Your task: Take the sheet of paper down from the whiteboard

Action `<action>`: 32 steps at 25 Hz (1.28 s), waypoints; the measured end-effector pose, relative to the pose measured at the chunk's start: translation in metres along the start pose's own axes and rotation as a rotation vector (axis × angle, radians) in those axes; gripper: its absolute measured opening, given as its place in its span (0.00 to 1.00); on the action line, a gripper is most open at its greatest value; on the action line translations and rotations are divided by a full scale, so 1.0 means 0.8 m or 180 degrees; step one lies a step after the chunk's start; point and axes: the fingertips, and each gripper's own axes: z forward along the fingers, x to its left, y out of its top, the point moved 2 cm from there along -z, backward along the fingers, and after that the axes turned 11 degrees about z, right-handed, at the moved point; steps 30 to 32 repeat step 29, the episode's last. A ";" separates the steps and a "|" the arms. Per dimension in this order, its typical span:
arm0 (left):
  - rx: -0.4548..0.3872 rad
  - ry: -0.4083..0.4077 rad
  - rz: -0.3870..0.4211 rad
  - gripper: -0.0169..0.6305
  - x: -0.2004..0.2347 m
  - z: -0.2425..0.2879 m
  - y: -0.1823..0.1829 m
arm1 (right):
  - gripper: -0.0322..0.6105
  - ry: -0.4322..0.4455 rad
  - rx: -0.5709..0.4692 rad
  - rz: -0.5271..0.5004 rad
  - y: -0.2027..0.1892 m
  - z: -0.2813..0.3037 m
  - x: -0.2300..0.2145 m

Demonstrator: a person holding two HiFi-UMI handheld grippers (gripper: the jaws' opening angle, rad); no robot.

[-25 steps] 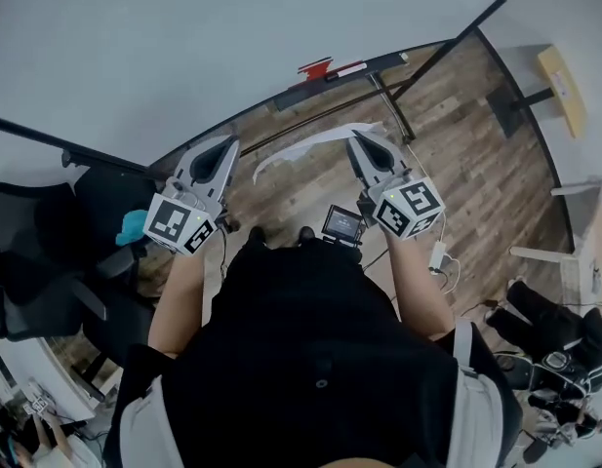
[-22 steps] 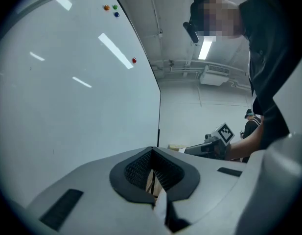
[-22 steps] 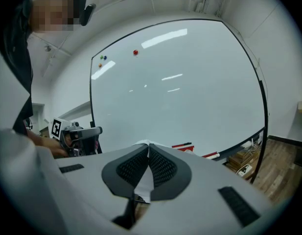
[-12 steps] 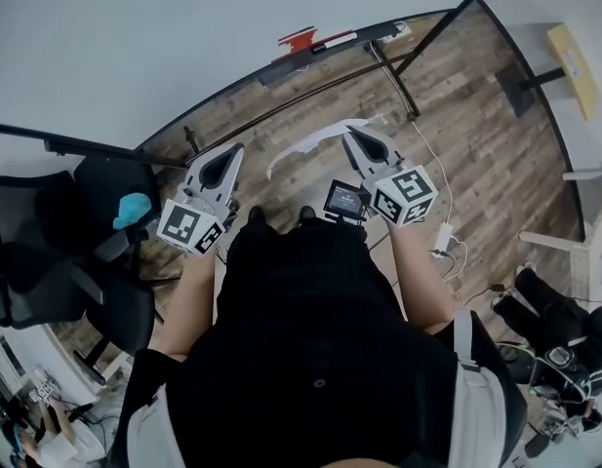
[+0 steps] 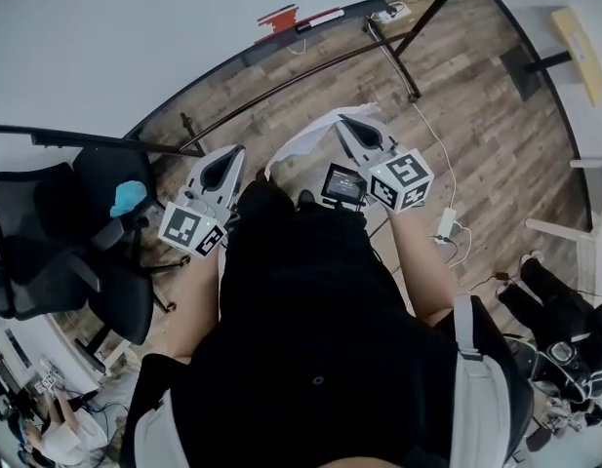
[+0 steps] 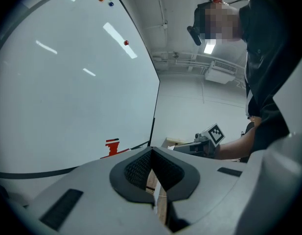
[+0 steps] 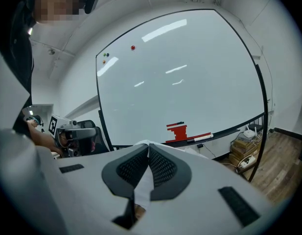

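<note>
The sheet of paper (image 5: 305,139) is already off the whiteboard (image 5: 105,47) and hangs in front of it, clear of its face and below the level of its tray (image 5: 281,42). The removal itself looks done, and the step in hand is carrying the sheet away. The right gripper (image 5: 347,123) has its jaws pressed together on one edge of the paper. White paper fills the slit between the pads, and the rest of the sheet curls out sideways along the board towards the left gripper (image 5: 227,156). That gripper is closed too and appears to hold nothing. A pale sliver shows in its slit, but the view is too poor to tell whether that is paper or floor, and from above the sheet's free end stops just short of its tips. The board face is bare except for small magnets (image 7: 132,47) high up and a red eraser (image 5: 278,18) on the tray. The next move probably calls for keeping the pinch firm and lowering the limp sheet somewhere flat, away from the board.
</note>
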 end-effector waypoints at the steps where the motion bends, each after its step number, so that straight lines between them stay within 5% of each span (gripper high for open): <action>1: 0.0014 -0.0045 -0.0019 0.04 -0.005 0.002 -0.001 | 0.08 0.0000 0.0009 0.0019 -0.002 -0.001 -0.002; 32: 0.0254 -0.0799 -0.0077 0.04 -0.051 0.058 -0.020 | 0.08 -0.0323 0.0092 -0.0060 -0.008 -0.021 -0.047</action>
